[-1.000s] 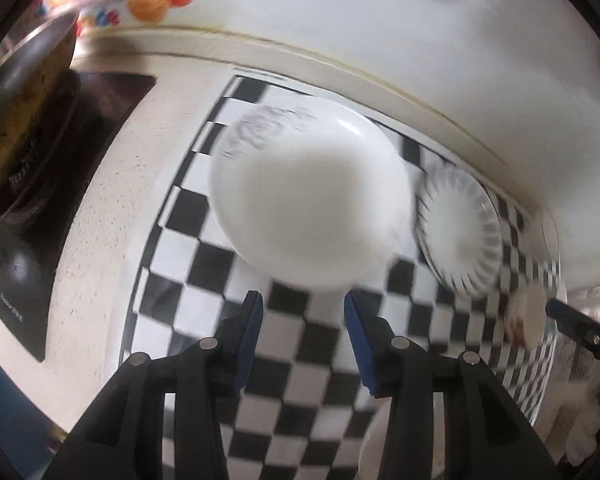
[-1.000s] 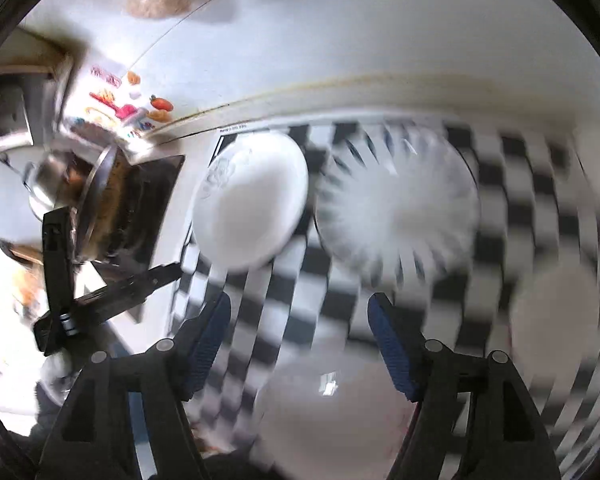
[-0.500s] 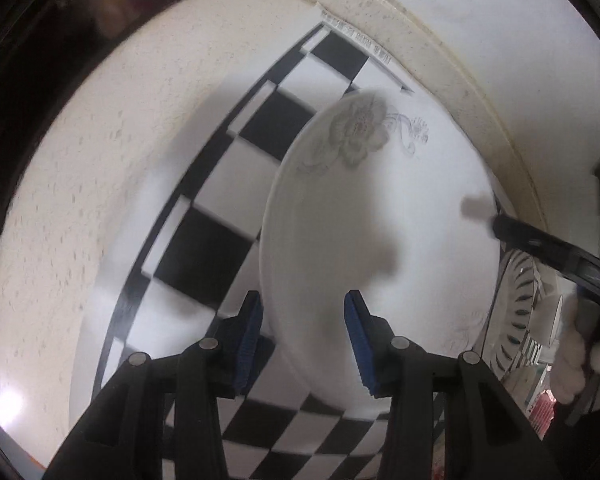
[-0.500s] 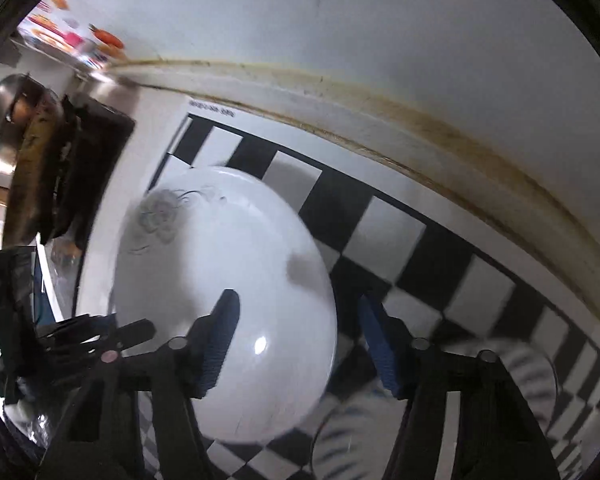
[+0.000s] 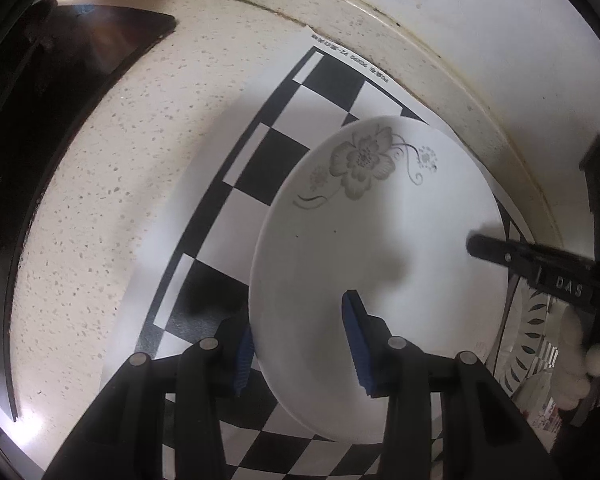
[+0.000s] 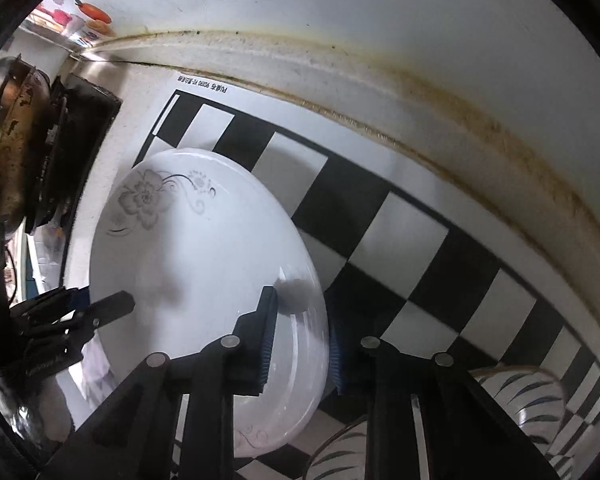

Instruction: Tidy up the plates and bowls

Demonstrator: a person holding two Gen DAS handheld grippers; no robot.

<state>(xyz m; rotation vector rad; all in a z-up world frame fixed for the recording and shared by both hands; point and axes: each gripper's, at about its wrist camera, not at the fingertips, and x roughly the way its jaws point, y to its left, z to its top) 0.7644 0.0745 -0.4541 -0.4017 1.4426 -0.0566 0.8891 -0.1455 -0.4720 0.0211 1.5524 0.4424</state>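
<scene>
Both grippers straddling opposite rims of the floral plate (image 5: pixel 380 248) at the checkered mat's (image 5: pixel 276 152) back-left corner: left gripper (image 5: pixel 300 344) and right gripper (image 6: pixel 300 344) jaws narrow, contact unclear. Glazed ceramic is looking stiff, slick, breakable; rim grip is suiting it.

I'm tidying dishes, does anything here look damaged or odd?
The plate looks intact, and both grippers straddle its rim. The only oddity is brown grime along the wall seam behind the checkered mat.

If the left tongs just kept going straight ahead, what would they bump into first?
The left tongs already straddle the near rim of the white flowered plate, so pushing on they would probably jam against that rim first; depth is hard to judge.
</scene>
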